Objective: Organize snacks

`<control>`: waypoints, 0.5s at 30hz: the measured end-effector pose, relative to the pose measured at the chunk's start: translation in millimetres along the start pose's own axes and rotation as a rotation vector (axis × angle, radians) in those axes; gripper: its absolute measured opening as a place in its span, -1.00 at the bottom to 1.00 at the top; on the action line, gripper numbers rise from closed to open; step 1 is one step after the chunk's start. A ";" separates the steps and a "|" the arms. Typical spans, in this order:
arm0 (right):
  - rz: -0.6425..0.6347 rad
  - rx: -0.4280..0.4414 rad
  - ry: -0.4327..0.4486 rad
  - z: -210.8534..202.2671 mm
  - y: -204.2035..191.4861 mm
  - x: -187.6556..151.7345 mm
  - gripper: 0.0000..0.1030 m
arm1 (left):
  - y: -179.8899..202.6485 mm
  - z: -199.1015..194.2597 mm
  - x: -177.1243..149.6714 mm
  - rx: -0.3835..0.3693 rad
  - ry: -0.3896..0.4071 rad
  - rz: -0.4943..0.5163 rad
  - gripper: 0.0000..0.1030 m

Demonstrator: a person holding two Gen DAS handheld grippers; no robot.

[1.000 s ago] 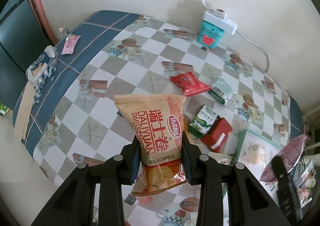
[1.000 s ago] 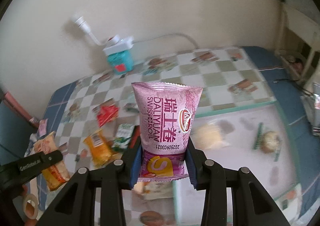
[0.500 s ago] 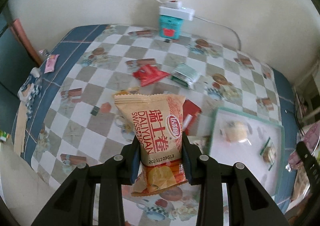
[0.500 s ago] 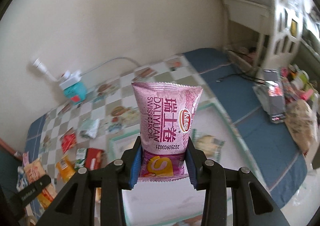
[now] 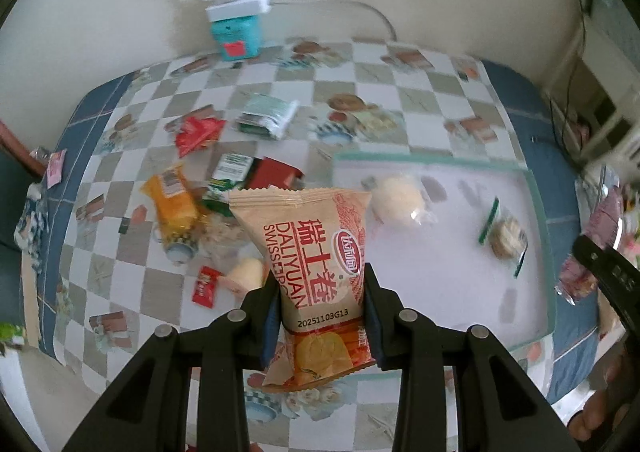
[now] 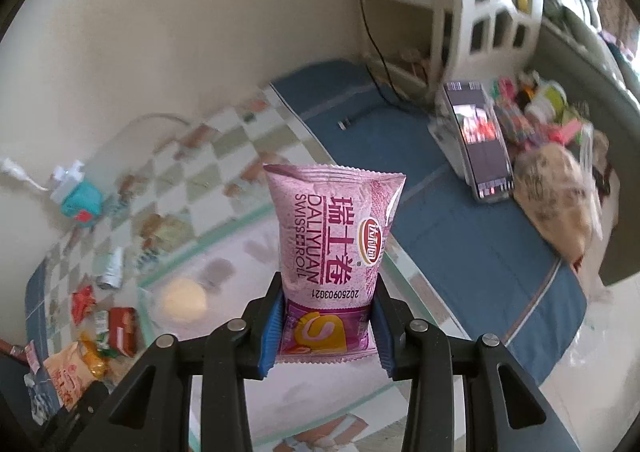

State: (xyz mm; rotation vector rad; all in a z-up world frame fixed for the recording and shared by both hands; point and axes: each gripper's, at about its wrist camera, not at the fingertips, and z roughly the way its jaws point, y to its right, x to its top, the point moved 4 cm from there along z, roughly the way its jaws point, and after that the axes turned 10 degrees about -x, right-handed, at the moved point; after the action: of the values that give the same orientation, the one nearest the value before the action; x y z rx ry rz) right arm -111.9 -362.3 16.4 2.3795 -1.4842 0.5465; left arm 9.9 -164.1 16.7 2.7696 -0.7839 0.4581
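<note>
Black plastic jaws of the left hand-held gripper are clamped on an orange snack packet, held upright above the table. Its red print reads "DALIYUAN SWISS RO…" beside Chinese characters, with the code 20251103G13 below. Under it lies a white tray with a green rim, holding a pale round bun in clear wrap and a small wrapped biscuit. To the tray's left, loose snacks sit on the checked tablecloth: a yellow-orange packet, a red box, a red sachet, a silver-green pouch and a small red candy. A teal box carrying a white power strip stands against the wall.

The right hand-held gripper grips a pink snack packet, also upright, printed "DALIYUAN SWISS ROLL" with the code 20250903G21. It hangs over the tray's near right corner, with the blue cloth border beyond.

Compared with a second ago, the left view has swung right, so the whole tray now shows. The right view has swung further right too, away from the snack pile and toward a white shelf unit.
</note>
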 end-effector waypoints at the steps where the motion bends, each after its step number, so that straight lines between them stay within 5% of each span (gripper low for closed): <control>1: 0.003 -0.007 -0.025 8.1 2.6 -2.2 -0.19 | 4.2 3.9 -1.4 0.001 -0.009 0.009 -0.28; 15: 0.006 -0.041 -0.244 73.6 15.0 -28.6 -0.19 | 32.5 68.4 -17.9 -0.045 -0.164 0.059 -0.27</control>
State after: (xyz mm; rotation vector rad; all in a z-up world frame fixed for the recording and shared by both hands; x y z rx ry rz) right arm -124.6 -377.6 -61.4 2.4813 -1.5833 0.2301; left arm -6.1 -203.0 -48.7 2.7747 -0.9030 0.2227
